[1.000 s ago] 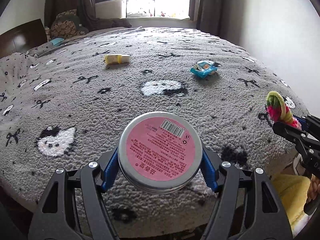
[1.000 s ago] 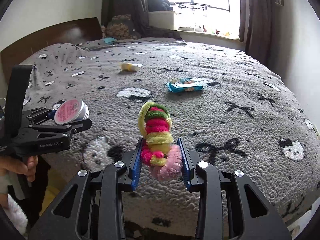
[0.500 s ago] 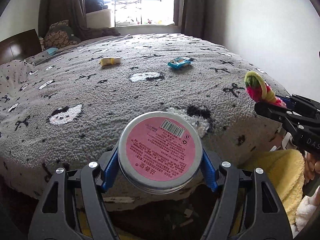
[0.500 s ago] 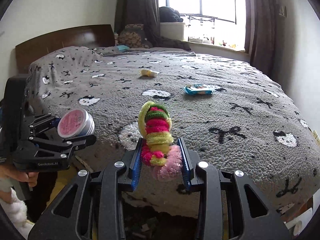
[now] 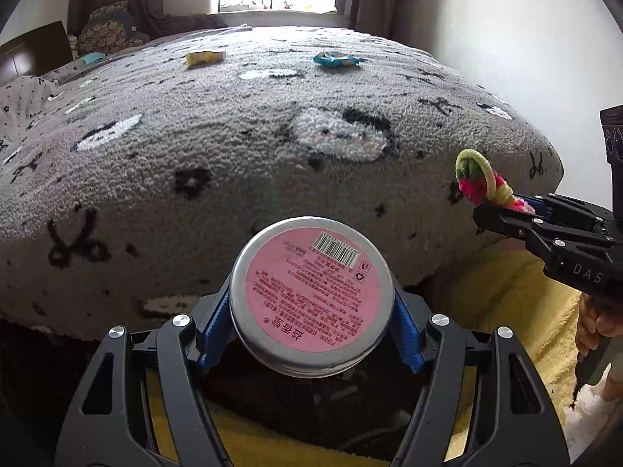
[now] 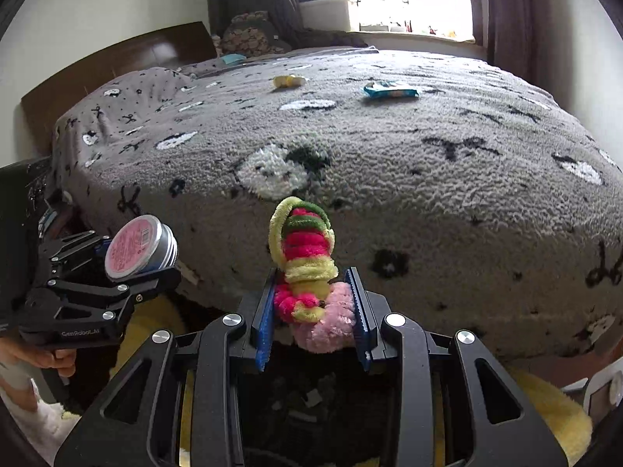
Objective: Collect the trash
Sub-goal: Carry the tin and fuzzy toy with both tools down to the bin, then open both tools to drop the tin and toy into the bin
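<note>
Off the bed's (image 5: 233, 148) edge, my left jaws grip a stiff, slick tin (image 5: 309, 295) by its rim; my right jaws squeeze soft, light hair ties (image 6: 307, 268) mid-bundle.

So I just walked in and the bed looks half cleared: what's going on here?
A person is picking trash off the bed. The left gripper clamps a round tin; the right gripper grips a fuzzy pipe-cleaner bundle. Both hang beyond the bed's edge. A blue wrapper and a yellow item lie on the blanket.
</note>
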Demonstrator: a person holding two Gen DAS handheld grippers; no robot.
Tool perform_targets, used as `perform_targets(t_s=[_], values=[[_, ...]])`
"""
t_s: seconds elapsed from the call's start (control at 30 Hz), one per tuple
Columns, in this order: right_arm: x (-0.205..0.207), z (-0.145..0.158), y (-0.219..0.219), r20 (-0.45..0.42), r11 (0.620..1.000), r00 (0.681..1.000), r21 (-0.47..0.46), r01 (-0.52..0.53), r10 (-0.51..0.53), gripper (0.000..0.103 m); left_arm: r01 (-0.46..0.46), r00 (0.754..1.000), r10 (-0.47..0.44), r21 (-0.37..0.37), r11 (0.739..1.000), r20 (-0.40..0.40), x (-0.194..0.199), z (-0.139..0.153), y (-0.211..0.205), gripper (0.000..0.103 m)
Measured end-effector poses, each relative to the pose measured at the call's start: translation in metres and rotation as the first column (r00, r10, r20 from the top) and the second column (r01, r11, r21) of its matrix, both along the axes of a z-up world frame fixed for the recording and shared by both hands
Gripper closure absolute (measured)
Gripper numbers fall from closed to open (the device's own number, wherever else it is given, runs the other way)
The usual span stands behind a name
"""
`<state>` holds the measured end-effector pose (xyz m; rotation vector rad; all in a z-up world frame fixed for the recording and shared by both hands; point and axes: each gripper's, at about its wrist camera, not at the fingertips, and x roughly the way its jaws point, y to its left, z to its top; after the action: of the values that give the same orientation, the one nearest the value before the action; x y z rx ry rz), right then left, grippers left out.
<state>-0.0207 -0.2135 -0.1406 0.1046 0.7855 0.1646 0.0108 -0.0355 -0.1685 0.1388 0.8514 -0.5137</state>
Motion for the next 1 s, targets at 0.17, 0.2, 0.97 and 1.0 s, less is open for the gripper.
perform_targets(t_s=[0.17,0.2,0.97,1.0], values=[[-0.001,-0.025,0.001,-0.067,1.0,0.998,0.0,0.003,-0.003,0.069,0.001,0.998,0.001,0.035,0.999,-0.066,-0.004,-0.029,-0.002,0.037],[0.0,-0.03,0.001,-0.079,1.0,0.997,-0.002,0.003,-0.003,0.069,0.004,0.997,0.0,0.037,0.999,-0.082,-0.006,-0.035,-0.002,0.037],[0.019,-0.123,0.015,-0.351,0.999,0.935,0.038,-0.027,0.039,0.069,0.052,0.934,0.007,0.154,0.987,-0.358,0.002,-0.148,-0.006,0.037],[0.02,-0.127,0.015,-0.37,0.999,0.928,0.042,-0.032,0.046,0.069,0.057,0.927,0.003,0.15,0.987,-0.375,0.002,-0.152,-0.007,0.037]])
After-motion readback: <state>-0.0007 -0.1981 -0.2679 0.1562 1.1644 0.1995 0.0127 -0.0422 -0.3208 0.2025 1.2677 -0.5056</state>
